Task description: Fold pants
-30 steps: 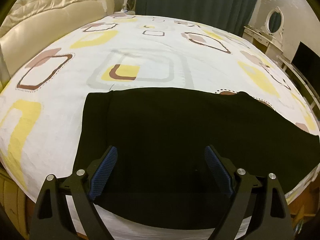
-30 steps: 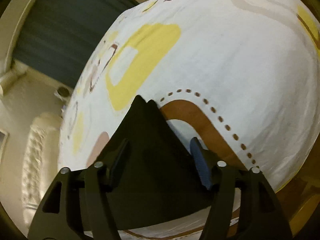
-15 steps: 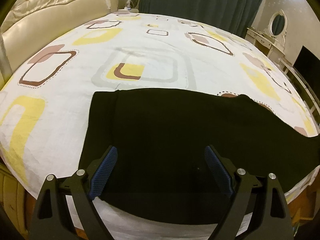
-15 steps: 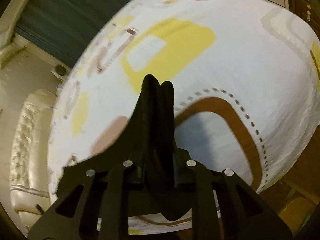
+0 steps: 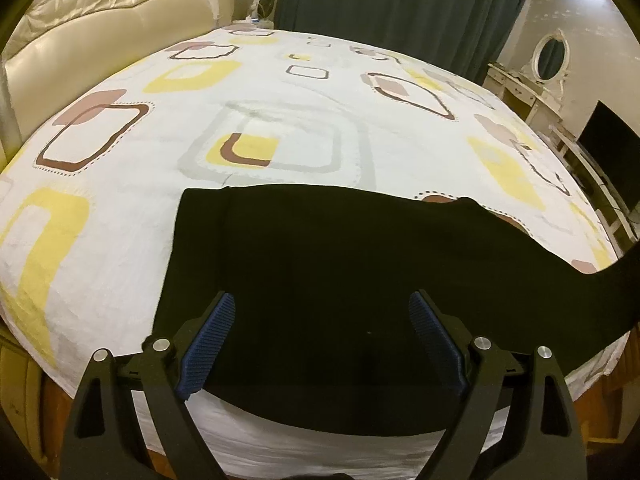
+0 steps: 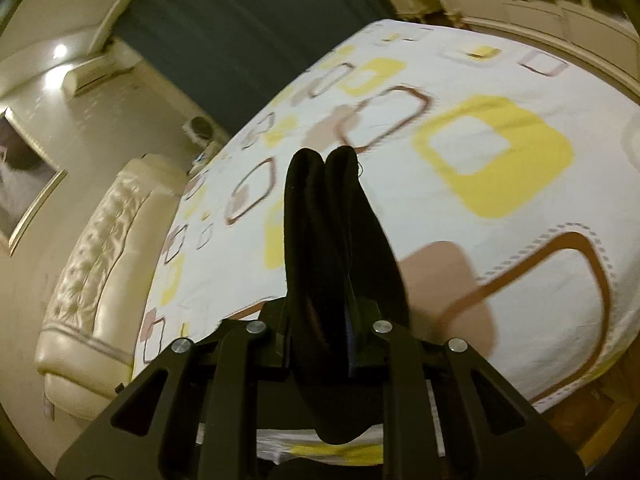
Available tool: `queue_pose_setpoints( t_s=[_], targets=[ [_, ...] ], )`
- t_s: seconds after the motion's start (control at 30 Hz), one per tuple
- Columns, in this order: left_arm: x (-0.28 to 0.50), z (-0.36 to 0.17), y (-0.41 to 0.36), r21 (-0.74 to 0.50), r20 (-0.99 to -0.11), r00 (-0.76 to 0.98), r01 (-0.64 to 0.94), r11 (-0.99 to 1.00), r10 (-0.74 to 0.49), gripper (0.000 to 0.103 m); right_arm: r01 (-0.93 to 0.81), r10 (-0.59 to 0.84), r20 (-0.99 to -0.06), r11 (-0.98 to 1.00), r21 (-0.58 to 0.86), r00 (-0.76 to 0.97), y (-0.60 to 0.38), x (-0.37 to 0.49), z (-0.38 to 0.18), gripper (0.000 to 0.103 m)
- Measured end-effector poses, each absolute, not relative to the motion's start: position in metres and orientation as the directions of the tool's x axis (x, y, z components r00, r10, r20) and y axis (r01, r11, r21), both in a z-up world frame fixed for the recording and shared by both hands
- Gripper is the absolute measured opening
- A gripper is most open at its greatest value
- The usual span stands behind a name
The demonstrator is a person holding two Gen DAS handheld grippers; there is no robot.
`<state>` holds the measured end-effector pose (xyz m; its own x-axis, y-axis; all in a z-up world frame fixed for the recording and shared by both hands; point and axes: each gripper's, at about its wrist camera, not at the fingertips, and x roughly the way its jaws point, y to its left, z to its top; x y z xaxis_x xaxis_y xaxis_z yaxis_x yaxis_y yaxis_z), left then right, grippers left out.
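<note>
Black pants (image 5: 320, 264) lie flat along the near edge of the patterned bed sheet (image 5: 280, 120). Their waist end is at the left and their leg end rises off the bed at the far right (image 5: 616, 280). My left gripper (image 5: 320, 316) is open and empty, hovering over the pants' near part with blue pads wide apart. In the right wrist view my right gripper (image 6: 332, 296) is shut on the pants' leg end (image 6: 324, 208), which stands up between the fingers, lifted above the sheet (image 6: 480, 140).
A cream tufted headboard (image 5: 100, 20) runs along the left. Dark curtains (image 5: 400, 8) hang behind the bed. A white dressing table with an oval mirror (image 5: 548, 56) and a dark screen (image 5: 612, 148) stand at the right. The bed's wooden front edge (image 5: 600, 368) is close below.
My right gripper closed on the pants' leg end and lifted it off the sheet. The left gripper stayed open and drew back slightly.
</note>
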<state>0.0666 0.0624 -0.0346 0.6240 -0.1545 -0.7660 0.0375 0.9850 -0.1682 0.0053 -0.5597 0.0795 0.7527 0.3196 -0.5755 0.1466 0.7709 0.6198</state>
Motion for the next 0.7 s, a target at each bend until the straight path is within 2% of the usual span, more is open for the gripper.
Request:
queue_pose_setpoints(
  t_s=[0.27,0.7],
  targets=[
    [0.063,-0.036,0.041,-0.138,-0.779,0.606,0.08,0.987,-0.158,0.088,0.081,0.336,-0.611,0.83,0.552,0.717,-0.467,0.031,0.073,0.018],
    [0.056,-0.03,0.019,-0.13,-0.765,0.615,0.14,0.982,-0.189,0.088,0.032,0.348,-0.723,0.89,0.454,0.597,-0.346,0.066,0.009,0.018]
  ],
)
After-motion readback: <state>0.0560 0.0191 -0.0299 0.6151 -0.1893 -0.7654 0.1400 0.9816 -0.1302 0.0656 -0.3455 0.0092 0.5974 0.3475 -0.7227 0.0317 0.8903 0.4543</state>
